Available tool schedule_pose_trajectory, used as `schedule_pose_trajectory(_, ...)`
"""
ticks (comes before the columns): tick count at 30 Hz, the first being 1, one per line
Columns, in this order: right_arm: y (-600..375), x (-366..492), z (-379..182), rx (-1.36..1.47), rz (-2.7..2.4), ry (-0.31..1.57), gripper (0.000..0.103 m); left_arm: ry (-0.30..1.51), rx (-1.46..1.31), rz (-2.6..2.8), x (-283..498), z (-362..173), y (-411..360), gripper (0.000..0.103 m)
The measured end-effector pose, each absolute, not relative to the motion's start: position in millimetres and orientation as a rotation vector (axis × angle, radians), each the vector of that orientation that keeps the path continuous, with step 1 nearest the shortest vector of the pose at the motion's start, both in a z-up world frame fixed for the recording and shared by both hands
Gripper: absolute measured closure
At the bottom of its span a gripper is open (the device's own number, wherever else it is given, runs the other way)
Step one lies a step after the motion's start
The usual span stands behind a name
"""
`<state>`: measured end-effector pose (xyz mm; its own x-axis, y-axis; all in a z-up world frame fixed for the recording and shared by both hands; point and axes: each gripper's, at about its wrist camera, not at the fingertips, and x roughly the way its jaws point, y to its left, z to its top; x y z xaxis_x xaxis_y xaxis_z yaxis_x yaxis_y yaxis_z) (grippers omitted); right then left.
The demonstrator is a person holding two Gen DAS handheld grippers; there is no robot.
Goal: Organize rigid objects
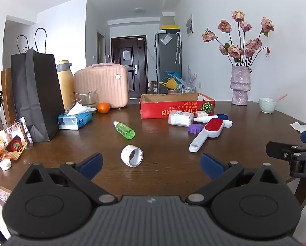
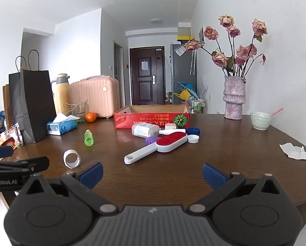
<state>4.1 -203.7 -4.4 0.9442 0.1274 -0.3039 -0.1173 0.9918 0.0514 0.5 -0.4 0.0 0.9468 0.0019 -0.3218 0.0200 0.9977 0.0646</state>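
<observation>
Left wrist view: the left gripper (image 1: 151, 165) hovers over the near edge of the dark wooden tabletop (image 1: 163, 176), jaws spread wide with nothing between them. A white tape roll (image 1: 131, 155) lies on its side just ahead of the jaws. Beyond it lies a green spray bottle (image 1: 124, 130). To the right, a lint brush (image 1: 206, 133) with a red pad lies among a purple cap (image 1: 195, 128), a clear bottle (image 1: 181, 118), a blue cap (image 1: 222, 116) and a white cap (image 1: 228, 123). The open red cardboard box (image 1: 176, 107) stands directly behind this cluster. A black paper bag (image 1: 36, 96), a tissue pack (image 1: 75, 119), an orange (image 1: 103, 107) and a pink case (image 1: 102, 85) crowd the left side. The right gripper enters at the right edge, mostly cut off.

Right wrist view: the right gripper (image 2: 152, 175) has its jaws fully apart and empty, the lint brush handle lying nearest ahead. A vase of dried roses (image 2: 234, 98), a pale bowl (image 2: 261, 120) and a crumpled paper (image 2: 297, 153) occupy the right side. The small items behind the brush overlap and are hard to separate. The box interior is hidden by its front wall
</observation>
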Motion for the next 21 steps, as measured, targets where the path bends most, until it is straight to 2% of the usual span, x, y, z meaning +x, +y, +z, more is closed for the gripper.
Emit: schedule_pose_trajectory(21, -201.6, 5.9, -6.0, 0.025, 0.131, 0.33, 0.0, 0.331, 0.045, -0.009, 1.5, -2.4, 5.1, 0.0)
